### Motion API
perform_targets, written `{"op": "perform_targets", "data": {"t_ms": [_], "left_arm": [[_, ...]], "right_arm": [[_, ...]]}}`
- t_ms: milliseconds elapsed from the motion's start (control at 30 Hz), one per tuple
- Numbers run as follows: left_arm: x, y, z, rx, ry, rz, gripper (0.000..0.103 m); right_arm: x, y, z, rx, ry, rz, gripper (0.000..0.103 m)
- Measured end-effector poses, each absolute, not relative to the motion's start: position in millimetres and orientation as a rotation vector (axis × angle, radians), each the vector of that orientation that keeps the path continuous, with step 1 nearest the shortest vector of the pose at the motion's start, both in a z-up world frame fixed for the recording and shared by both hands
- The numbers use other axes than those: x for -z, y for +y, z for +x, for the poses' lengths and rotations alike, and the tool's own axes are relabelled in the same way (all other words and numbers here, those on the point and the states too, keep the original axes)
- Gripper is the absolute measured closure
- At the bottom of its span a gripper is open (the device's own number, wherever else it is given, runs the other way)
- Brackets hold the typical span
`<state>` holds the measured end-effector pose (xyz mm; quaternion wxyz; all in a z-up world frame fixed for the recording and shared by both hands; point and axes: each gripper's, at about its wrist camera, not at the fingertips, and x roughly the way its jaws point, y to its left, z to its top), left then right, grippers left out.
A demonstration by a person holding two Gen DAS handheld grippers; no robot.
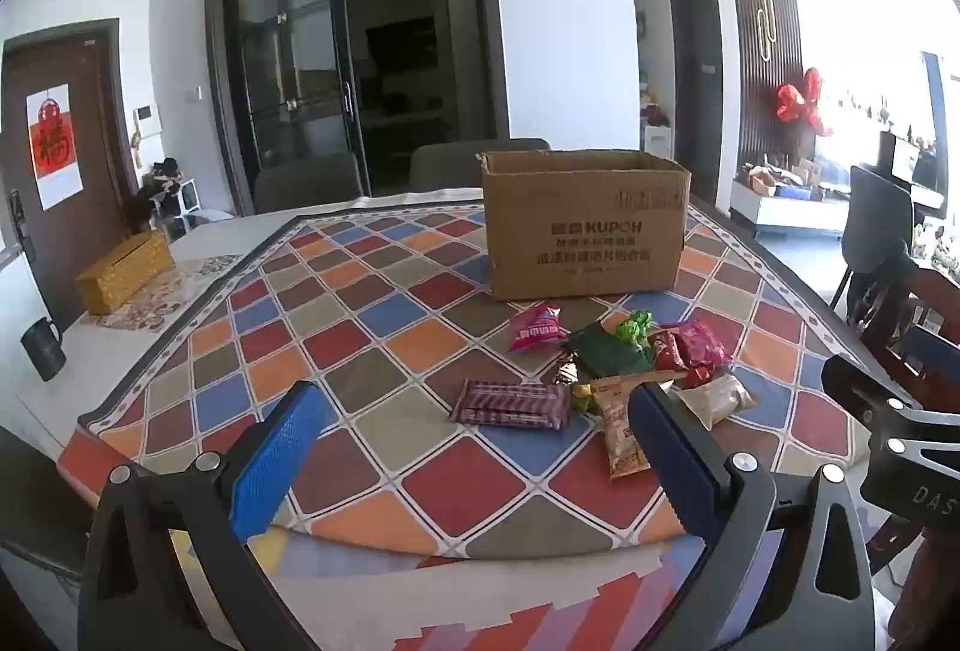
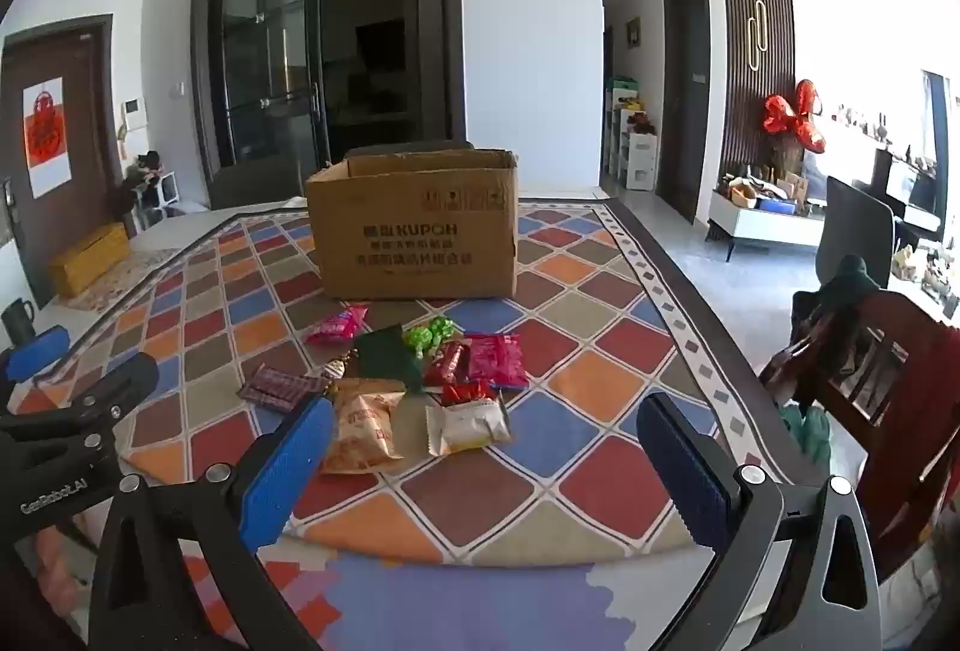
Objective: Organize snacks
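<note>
An open cardboard box [image 1: 585, 225] [image 2: 414, 231] stands on the checkered tablecloth, behind a loose heap of snack packets. In the heap lie a purple bar [image 1: 512, 404] [image 2: 281, 387], a pink packet [image 1: 536, 328] [image 2: 337, 324], a dark green pack [image 1: 606, 350] [image 2: 387, 354], an orange bag [image 1: 621, 432] [image 2: 363, 423] and a white packet [image 2: 471, 426]. My left gripper [image 1: 480, 462] hovers open over the near table edge, short of the purple bar. My right gripper [image 2: 489, 468] is open too, just short of the orange and white packets. Neither holds anything.
A yellow tissue box [image 1: 123, 272] and a dark mug [image 1: 42, 348] sit at the table's left end. Grey chairs [image 1: 309, 180] stand behind the table. A wooden chair [image 2: 870, 351] is close on the right. The other gripper's body shows at each view's side.
</note>
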<state>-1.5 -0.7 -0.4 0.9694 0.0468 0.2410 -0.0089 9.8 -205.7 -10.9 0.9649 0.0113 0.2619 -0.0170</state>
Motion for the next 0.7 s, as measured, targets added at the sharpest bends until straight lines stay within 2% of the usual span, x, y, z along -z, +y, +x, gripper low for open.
{"op": "perform_targets", "data": {"t_ms": [700], "left_arm": [[-8.4, 4.0, -7.6, 0.026, 0.487, 0.063, 0.000]], "right_arm": [[11.5, -204.7, 10.5, 0.028, 0.518, 0.031, 0.001]]}}
